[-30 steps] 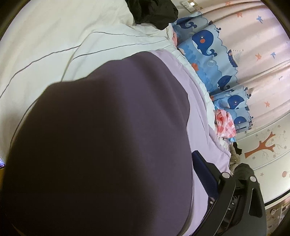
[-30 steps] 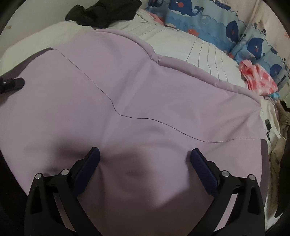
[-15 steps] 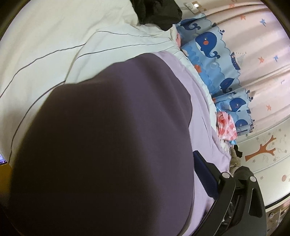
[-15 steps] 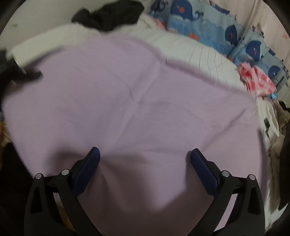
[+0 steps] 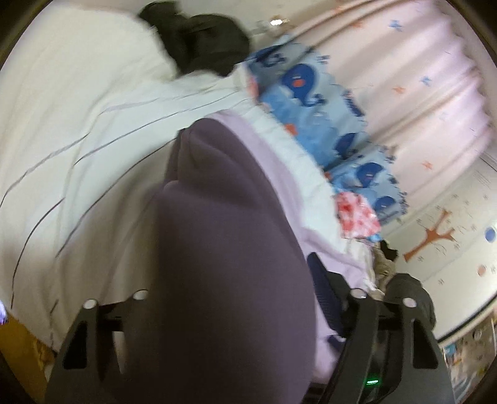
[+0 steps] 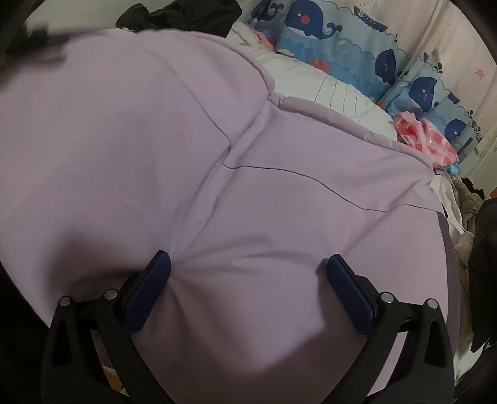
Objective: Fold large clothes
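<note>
A large lilac garment (image 6: 217, 140) lies spread over the bed. In the left wrist view it appears as a dark purple ridge (image 5: 223, 233) with a paler lilac edge. My left gripper (image 5: 230, 279) is closing on that bunched ridge. The fabric fills the gap, presses against the blue right pad (image 5: 323, 292) and hides the left pad. My right gripper (image 6: 248, 259) stands open with both blue fingertips pushed down onto the garment, which puckers between them. At the top left of the right wrist view the garment's far side is raised beside a dark blurred shape (image 6: 31, 40).
The white striped bedsheet (image 5: 77, 124) stretches to the left. A black garment (image 6: 180, 15) is heaped at the far end. Blue whale-print pillows (image 6: 326, 28) and a red-and-pink checked bundle (image 6: 425, 140) line the right side by the curtain (image 5: 403, 77). More clothes (image 6: 472, 202) sit at the right edge.
The left gripper has risen and its jaws have narrowed, gathering the purple fabric into a slimmer ridge and uncovering its left arm. The garment's left side has lifted and creased. The right gripper barely moved.
</note>
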Demonstrator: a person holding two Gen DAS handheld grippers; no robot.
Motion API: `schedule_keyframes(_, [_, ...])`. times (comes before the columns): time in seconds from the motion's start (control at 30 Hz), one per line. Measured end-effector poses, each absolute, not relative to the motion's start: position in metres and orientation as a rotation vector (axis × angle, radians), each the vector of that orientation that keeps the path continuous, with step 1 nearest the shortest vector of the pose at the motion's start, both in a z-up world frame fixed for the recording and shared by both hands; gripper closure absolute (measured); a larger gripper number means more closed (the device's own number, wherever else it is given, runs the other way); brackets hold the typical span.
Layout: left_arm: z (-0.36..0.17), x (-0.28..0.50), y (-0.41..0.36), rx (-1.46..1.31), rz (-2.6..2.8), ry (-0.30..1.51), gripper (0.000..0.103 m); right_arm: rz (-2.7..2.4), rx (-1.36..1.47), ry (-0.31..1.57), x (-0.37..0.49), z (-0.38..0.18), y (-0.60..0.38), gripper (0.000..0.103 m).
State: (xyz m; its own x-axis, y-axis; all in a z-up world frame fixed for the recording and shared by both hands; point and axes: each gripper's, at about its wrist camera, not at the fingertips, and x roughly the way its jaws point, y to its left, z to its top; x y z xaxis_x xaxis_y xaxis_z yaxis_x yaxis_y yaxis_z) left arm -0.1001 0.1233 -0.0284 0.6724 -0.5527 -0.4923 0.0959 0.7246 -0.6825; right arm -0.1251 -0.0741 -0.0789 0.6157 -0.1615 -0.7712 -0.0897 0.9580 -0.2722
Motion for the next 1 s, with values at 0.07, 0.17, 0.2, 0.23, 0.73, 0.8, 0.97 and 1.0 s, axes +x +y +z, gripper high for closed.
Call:
schedule_keyframes(0.07, [-0.003, -0.101, 0.103, -0.626, -0.482, 0.713, 0.045, -0.042, -0.302, 0.909, -0.125, -0.079, -0.074, 0.006])
schedule_keyframes(0.17, [0.033, -0.103, 0.052, -0.529, -0.630, 0.689, 0.047, -0.031, -0.339, 0.921, -0.127, -0.077, -0.073, 0.006])
schedule_keyframes(0.2, [0.041, -0.103, 0.034, -0.503, -0.671, 0.688, 0.047, -0.020, -0.350, 0.935, -0.127, -0.076, -0.074, 0.006])
schedule_keyframes(0.23, [0.047, -0.103, 0.018, -0.483, -0.712, 0.688, 0.047, -0.001, -0.366, 0.963, -0.128, -0.071, -0.078, 0.006])
schedule_keyframes(0.73, [0.020, -0.149, -0.233, -0.056, -1.082, 0.765, 0.047, 0.402, 0.672, 0.726, -0.286, -0.010, -0.393, 0.006])
schedule_keyframes(0.8, [0.007, -0.162, -0.263, 0.024, -1.090, 0.751, 0.047, 0.287, 0.741, 0.615, -0.297, 0.011, -0.445, 0.006])
schedule_keyframes(0.97, [-0.018, -0.208, -0.307, 0.304, -1.026, 0.646, 0.047, 0.182, 0.536, 0.707, -0.217, 0.056, -0.465, 0.006])
schedule_keyframes(1.0, [-0.021, -0.216, -0.313, 0.356, -1.002, 0.619, 0.047, 0.157, 0.468, 0.763, -0.193, 0.056, -0.458, 0.006])
